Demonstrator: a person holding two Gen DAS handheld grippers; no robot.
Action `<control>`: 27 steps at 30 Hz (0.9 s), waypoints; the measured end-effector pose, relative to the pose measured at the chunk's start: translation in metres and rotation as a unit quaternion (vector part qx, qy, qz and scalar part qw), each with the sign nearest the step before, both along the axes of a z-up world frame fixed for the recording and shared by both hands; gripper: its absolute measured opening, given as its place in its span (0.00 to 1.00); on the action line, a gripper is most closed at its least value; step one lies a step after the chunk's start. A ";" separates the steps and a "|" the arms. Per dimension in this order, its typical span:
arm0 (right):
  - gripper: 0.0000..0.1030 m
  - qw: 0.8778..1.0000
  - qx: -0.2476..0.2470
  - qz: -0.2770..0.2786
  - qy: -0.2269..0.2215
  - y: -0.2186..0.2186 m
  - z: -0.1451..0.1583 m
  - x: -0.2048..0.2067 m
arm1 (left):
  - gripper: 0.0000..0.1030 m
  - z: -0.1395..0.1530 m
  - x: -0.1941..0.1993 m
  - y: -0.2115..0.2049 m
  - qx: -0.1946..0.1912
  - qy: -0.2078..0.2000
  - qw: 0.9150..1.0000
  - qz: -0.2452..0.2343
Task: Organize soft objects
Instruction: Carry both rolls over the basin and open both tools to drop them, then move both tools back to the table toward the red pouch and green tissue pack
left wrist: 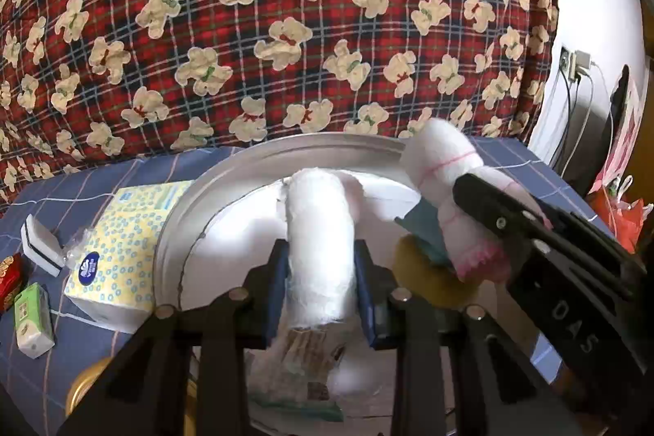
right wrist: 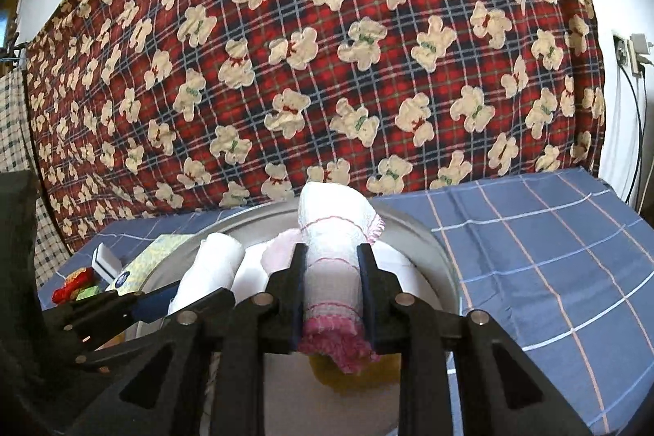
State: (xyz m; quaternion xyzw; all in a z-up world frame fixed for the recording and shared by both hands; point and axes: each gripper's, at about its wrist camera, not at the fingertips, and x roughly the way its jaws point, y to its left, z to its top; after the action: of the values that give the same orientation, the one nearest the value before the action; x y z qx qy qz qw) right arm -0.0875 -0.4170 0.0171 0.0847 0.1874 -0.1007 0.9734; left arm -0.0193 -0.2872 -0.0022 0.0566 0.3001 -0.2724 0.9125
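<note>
At far left on the blue-checked worktop (left wrist: 135, 174): tissue pack (left wrist: 118, 244), beside the metal basin (left wrist: 175, 231). Over the basin, left hand-held gripper (left wrist: 321, 264) clamped around plain white rolled cloth (left wrist: 319, 231). Further right, right hand-held gripper (right wrist: 333, 293) squeezing pink-trimmed rolled cloth (right wrist: 333, 231). Both rolls probably light, soft, compressible; best gripped mid-length to avoid unrolling.

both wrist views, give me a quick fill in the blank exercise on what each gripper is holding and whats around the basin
1. The left gripper is shut on a plain ____ rolled towel.
2. The right gripper grips a rolled cloth with a ____ frilled edge.
3. Both rolls are held over a round ____ basin.
4. The yellow dotted tissue pack lies to the basin's ____.

Missing words: white; pink; metal; left
</note>
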 end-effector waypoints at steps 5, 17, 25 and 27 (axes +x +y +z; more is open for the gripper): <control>0.69 1.000 0.020 0.011 0.015 0.000 -0.003 0.003 | 0.37 -0.002 -0.002 0.000 -0.001 0.001 1.000 -0.002; 0.76 0.996 0.062 -0.022 -0.068 -0.018 0.010 -0.020 | 1.00 0.014 -0.035 0.000 -0.009 -0.096 0.995 -0.025; 0.76 0.993 0.033 -0.074 -0.091 -0.021 0.011 -0.030 | 1.00 0.016 -0.054 0.002 0.003 -0.142 0.989 -0.031; 0.76 0.991 0.018 -0.088 -0.095 -0.019 0.011 -0.031 | 1.00 0.017 -0.055 0.007 -0.002 -0.144 0.989 -0.027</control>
State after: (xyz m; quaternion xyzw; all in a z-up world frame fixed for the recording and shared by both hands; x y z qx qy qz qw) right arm -0.1188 -0.4359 0.0284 0.1271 0.0875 -0.1737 0.9726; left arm -0.0742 -0.2799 0.0147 0.1018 0.1633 -0.2864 0.9386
